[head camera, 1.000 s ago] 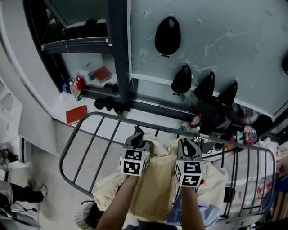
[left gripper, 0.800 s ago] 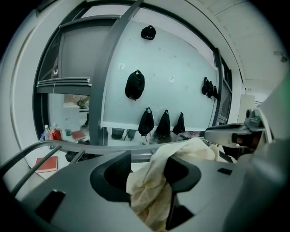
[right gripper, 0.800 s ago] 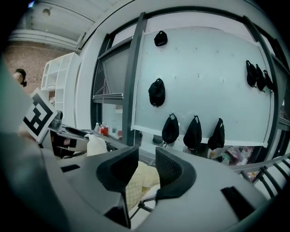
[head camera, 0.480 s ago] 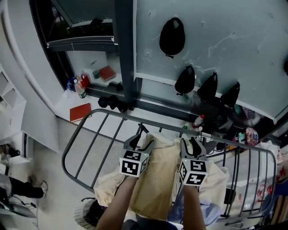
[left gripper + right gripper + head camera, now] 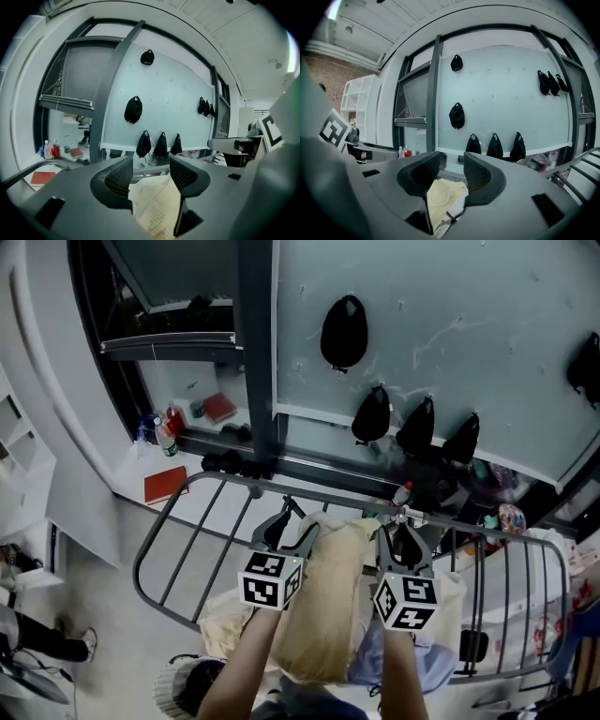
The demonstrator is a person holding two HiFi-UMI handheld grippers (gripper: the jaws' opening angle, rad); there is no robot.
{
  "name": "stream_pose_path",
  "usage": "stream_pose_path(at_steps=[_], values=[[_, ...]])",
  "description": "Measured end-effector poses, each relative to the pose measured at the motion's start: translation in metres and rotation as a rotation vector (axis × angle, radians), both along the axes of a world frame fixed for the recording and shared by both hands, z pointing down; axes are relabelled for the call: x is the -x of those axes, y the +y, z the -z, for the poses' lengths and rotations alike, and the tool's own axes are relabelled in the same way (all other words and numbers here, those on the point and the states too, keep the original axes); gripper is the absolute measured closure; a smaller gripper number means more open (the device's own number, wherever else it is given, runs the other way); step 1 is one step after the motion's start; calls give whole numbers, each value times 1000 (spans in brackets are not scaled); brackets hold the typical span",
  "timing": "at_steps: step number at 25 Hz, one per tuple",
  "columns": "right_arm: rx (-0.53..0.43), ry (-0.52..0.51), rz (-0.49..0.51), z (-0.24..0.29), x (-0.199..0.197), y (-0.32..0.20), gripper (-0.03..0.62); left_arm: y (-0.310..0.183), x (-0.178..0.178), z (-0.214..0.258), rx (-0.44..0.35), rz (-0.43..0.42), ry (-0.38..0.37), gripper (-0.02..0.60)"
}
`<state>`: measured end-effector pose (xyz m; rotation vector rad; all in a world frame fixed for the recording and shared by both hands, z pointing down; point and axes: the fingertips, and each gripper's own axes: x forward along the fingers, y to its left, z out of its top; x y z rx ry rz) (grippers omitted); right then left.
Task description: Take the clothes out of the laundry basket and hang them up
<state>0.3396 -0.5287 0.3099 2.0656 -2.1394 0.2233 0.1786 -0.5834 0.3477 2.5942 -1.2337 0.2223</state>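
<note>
1. My left gripper (image 5: 150, 168) stood with its jaws wide apart; they had just been opening. Cream fabric showed low in the gap, back behind the pads (image 5: 120, 175), and neither pad pressed on it.
2. My right gripper (image 5: 451, 168) was likewise wide, its jaws having just been opening. The same fabric lay low between them, clear of both pads.
3. The cream garment (image 5: 323, 615) lay draped over the rails of the drying rack (image 5: 192, 486), directly beneath both tools. A raised fold of it ran forward between them.
4. Handling, as I judged it: the garment looked soft, limp and light, with a fine textured weave that should seat well against ribbed pads. It would not hold any shape of its own. On a smooth rail it could creep toward whichever side hung lower.
5. Where to take hold, as I judged it: a free edge on the outer side of each tool, one or two layers set deep between the pads. The bunched central fold appeared too thick for a sure pinch.
6. Caution: a pale blue garment (image 5: 427, 671) lay under the cream one below my right gripper. A deep bite there risked lifting both.
</note>
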Motion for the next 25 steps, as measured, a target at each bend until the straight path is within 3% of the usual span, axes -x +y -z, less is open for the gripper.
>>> stream_pose_path(at_steps=[6,13,18,25], values=[[-78,-17,9,29,11,49,445,43,2,43,-99,-37,47,336],[-145,-14,50,46,36,119,484,114,10,73,-221,-84,65,451],[-182,4,67,52,50,169,548,164,19,76,-252,-97,61,529],[-203,4,57,49,55,222,586,213,24,74,-262,-116,64,555]])
